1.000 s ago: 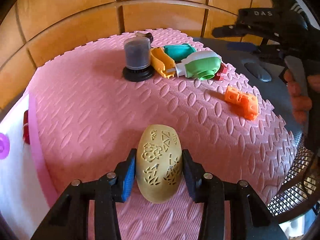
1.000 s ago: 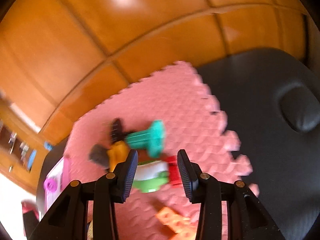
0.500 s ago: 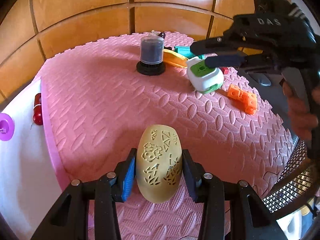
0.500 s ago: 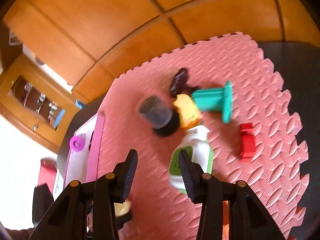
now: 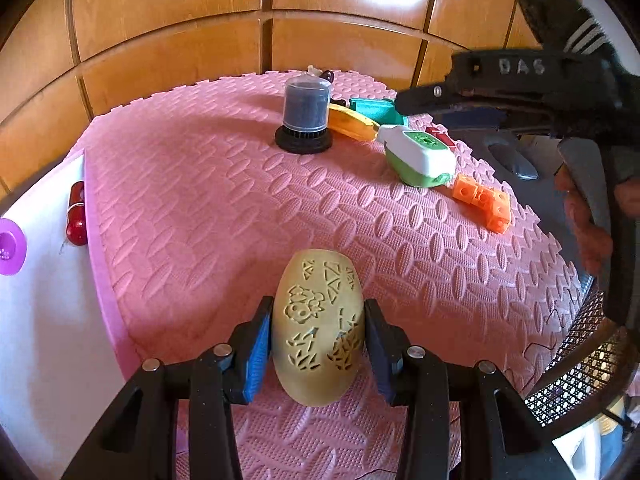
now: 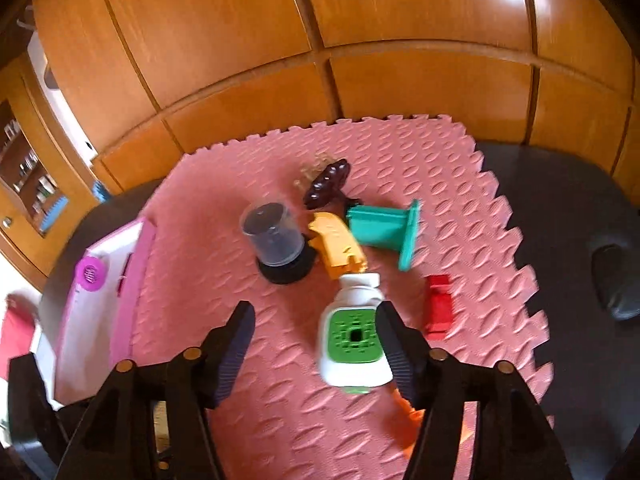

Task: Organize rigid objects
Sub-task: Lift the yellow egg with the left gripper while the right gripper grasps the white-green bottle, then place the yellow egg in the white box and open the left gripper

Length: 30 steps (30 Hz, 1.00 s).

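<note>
My left gripper [image 5: 318, 344] is shut on a yellow egg-shaped piece with carved patterns [image 5: 318, 332], low over the pink foam mat [image 5: 200, 200]. My right gripper [image 6: 314, 316] hovers over the mat with its jaws opening. A white and green toy bottle [image 6: 354, 340] lies on the mat just inside its right finger, and the pads do not press on it. From the left wrist view the right gripper [image 5: 416, 100] reaches in above that bottle [image 5: 420, 156], with a hand on its handle.
A dark cylinder on a black base [image 6: 276, 240], a yellow piece [image 6: 338, 246], a teal piece [image 6: 384, 232], a dark brown piece [image 6: 326, 186] and a red block [image 6: 440, 306] cluster on the mat. An orange block [image 5: 484, 200] lies nearby. White tray [image 5: 40, 320] at left, mesh basket [image 5: 580, 368] at right.
The right gripper's jaws have widened and the gripper has rolled. The white and green bottle has turned, so its green face points up. The left gripper keeps hold of the yellow piece.
</note>
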Tool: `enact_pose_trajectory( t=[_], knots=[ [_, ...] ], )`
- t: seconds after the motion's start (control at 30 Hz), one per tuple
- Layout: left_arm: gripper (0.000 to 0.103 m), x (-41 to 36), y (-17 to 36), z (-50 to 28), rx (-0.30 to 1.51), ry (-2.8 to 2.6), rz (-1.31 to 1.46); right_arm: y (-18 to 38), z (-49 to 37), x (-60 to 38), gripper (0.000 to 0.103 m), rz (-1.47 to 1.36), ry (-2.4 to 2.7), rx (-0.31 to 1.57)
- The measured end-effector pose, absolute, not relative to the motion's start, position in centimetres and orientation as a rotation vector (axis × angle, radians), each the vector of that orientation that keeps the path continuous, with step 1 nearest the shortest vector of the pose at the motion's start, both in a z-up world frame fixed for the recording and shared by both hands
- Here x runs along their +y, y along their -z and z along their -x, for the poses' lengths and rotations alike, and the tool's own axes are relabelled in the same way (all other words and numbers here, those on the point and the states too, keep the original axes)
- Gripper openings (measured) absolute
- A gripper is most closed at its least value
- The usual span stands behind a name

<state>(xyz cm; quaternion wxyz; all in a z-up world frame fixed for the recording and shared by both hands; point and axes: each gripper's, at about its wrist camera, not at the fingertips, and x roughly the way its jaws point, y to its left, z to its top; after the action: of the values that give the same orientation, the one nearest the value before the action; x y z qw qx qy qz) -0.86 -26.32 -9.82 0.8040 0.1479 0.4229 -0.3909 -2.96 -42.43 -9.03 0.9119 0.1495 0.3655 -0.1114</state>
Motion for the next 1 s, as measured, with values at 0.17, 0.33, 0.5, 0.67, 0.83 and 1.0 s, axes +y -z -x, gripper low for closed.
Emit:
enact_pose_trajectory(
  t=[0.17,0.33,0.5,0.67,0.83,1.0],
  knots=[
    [0.044,-26.2,9.8,0.9,0.904,0.84,-0.303,9.9,1.7,-43.3,0.065,-0.279,0.228,0.826],
    [0.044,-26.2,9.8,0.9,0.902,0.839,-0.301,10.9,0.2,-43.5,0.065,-0.229,0.229,0.882],
    [0.044,-26.4,9.9,1.1,0.889,0.834,-0.314,13.4,-1.0,-43.3,0.052,-0.189,0.255,0.952],
    [0.044,-26.5,10.0,1.2,0.875,0.824,-0.328,13.9,-0.9,-42.9,0.053,-0.153,0.253,0.94],
    [0.043,-26.4,9.6,1.1,0.891,0.822,-0.323,13.8,-0.7,-42.9,0.054,-0.141,0.242,0.939],
    [0.043,-25.0,7.1,1.1,0.868,0.841,-0.261,14.0,-0.9,-42.7,0.054,-0.133,0.242,0.926]
  ],
)
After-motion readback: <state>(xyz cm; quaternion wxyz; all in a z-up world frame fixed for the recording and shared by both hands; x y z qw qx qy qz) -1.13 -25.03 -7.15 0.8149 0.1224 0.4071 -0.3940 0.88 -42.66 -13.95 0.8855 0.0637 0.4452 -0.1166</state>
